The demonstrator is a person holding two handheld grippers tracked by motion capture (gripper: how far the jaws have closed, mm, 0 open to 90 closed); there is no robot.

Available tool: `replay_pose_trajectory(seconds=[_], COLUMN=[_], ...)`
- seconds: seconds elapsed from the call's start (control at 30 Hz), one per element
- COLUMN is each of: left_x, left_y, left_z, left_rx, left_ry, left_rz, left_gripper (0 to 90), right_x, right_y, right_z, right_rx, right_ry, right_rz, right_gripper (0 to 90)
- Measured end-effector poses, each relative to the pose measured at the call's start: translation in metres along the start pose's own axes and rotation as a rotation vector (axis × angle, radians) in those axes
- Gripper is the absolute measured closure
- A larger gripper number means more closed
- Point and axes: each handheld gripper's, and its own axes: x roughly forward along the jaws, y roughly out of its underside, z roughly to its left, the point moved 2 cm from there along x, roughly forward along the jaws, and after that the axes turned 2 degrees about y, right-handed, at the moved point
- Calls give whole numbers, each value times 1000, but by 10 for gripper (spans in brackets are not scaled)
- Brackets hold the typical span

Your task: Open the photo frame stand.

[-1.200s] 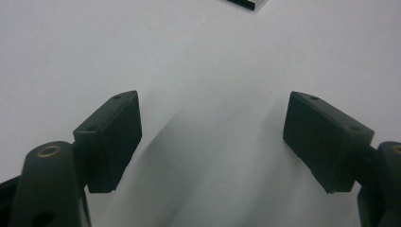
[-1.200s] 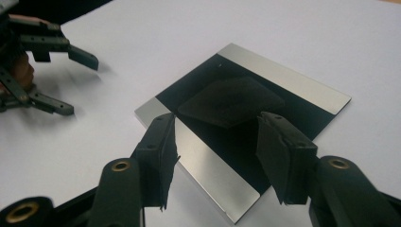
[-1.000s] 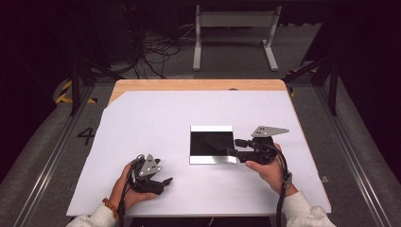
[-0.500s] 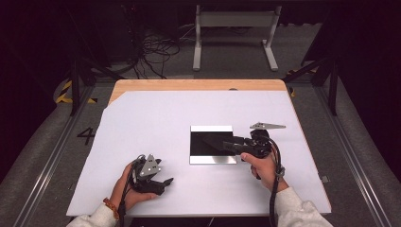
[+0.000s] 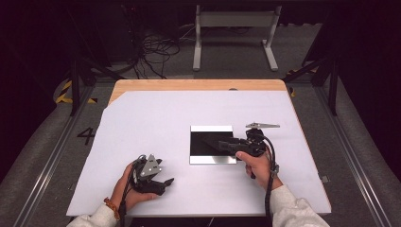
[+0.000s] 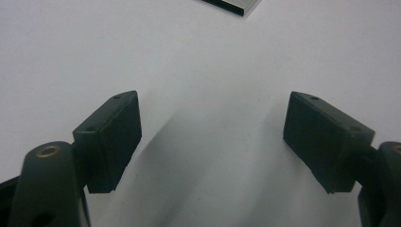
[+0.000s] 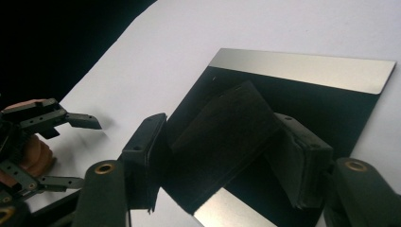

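A square black plate (image 5: 201,144) with silver strips along two edges lies flat mid-table; its bright strip (image 7: 302,68) runs across the right gripper view and one corner (image 6: 234,4) shows in the left gripper view. My right gripper (image 5: 222,143) reaches in from the plate's right side, low over it. Its jaws have just been closing, and a dark flat rectangular piece (image 7: 222,125) sits between the pads, touching both and slanting down toward the plate. My left gripper (image 5: 165,182) rests open near the front left, nothing between its jaws (image 6: 213,127).
A white sheet (image 5: 156,123) covers the wooden table (image 5: 198,85). In the right gripper view, the left gripper (image 7: 78,151) shows farther off at the sheet's edge. Black cables (image 5: 151,52) and a metal stand (image 5: 234,21) lie on the floor beyond the table.
My right gripper has moved left and down, from the plate's right edge to over its black face. The left hand has stayed put.
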Motion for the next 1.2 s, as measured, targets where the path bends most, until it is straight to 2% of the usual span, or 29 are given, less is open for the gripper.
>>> replay_pose_trajectory(seconds=[0.13,0.3,0.47,0.57,0.87,0.97,1.1,1.2], left_x=[1,2,2,1,8,13,21,29], left_y=[-1,-2,-3,-7,-26,-32,-44,-51], left_z=[-1,-2,-2,-1,4,5,8,10], left_rx=[-4,0,-2,-12,-31,-41,-82,-84], left_ry=[9,14,20,31,61,78,142,147], left_rz=[-2,-4,-11,-37,-80,-91,-120,-118], left_gripper=[207,205,205,205,197,197,188,183], right_x=[3,3,3,3,2,2,0,-2], right_y=[3,3,5,5,7,7,7,8], right_z=[-1,0,0,0,1,2,4,6], right_rx=[21,23,0,-5,-27,-41,-60,-85], right_ry=[-26,-24,-14,-14,-9,-7,-8,-3], right_rz=[4,0,12,17,15,13,6,1], right_gripper=[425,444,465,472,480,482,487,493])
